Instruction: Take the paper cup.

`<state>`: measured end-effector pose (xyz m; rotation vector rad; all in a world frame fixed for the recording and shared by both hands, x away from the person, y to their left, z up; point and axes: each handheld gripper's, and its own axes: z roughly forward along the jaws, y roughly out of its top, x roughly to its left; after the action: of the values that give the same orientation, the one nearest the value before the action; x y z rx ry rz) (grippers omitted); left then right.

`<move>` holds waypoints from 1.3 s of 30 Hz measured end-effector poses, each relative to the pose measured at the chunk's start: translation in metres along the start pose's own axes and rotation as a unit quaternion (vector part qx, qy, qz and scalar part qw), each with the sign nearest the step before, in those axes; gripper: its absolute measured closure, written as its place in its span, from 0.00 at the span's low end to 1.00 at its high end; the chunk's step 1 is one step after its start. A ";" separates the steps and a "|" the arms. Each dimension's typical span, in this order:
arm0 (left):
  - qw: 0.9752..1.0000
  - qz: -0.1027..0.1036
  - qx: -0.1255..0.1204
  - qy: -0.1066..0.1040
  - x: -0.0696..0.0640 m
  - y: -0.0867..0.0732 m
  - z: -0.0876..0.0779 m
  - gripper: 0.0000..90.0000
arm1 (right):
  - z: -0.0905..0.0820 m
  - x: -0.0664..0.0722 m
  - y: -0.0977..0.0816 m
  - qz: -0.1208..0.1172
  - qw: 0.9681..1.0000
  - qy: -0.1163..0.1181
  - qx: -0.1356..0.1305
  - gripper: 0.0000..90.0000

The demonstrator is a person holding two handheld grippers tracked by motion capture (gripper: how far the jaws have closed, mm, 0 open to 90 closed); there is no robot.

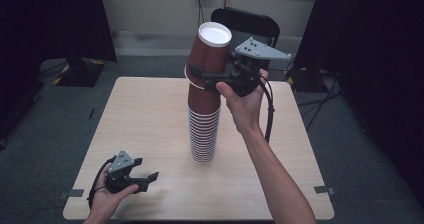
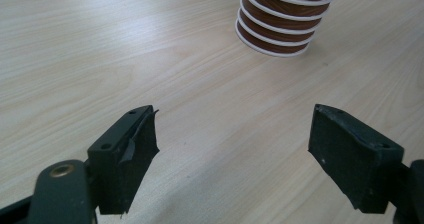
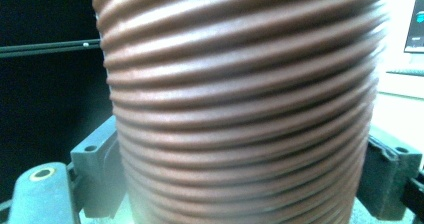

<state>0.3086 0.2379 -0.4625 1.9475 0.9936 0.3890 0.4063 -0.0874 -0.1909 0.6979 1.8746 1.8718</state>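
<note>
Top cup upside down, axis near-vertical, clamped by right gripper.

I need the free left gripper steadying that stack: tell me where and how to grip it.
Grip the stack of cups low on its ribbed rims, coming in level from its left, where the open left gripper waits. The stack is round and upright, and the right gripper already holds the top cup.

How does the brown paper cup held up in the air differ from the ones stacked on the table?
The lifted brown ribbed paper cup is tilted and clear of the pile, gripped by the right tongs; the stack of brown paper cups stands straight on the pale wooden table, nobody gripping it. The lifted cup shows its whole side; the stacked cups show mostly white rims. Both are upside down and look alike.
</note>
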 end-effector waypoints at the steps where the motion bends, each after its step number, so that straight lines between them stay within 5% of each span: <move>1: 1.000 0.004 -0.002 -0.003 0.000 0.001 -0.001 0.22 | -0.001 0.000 0.002 0.001 1.000 0.001 -0.003 0.14; 19: 1.000 0.004 -0.010 0.000 -0.002 0.001 -0.001 0.24 | -0.026 -0.010 0.018 -0.004 1.000 -0.020 -0.018 0.14; 39: 1.000 0.012 -0.019 0.010 -0.002 0.002 -0.002 0.24 | -0.065 -0.033 0.005 0.010 0.998 -0.059 -0.009 0.14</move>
<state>0.3075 0.2371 -0.4599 1.9275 0.9698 0.4397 0.3943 -0.1593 -0.1866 0.8054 1.7809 1.8176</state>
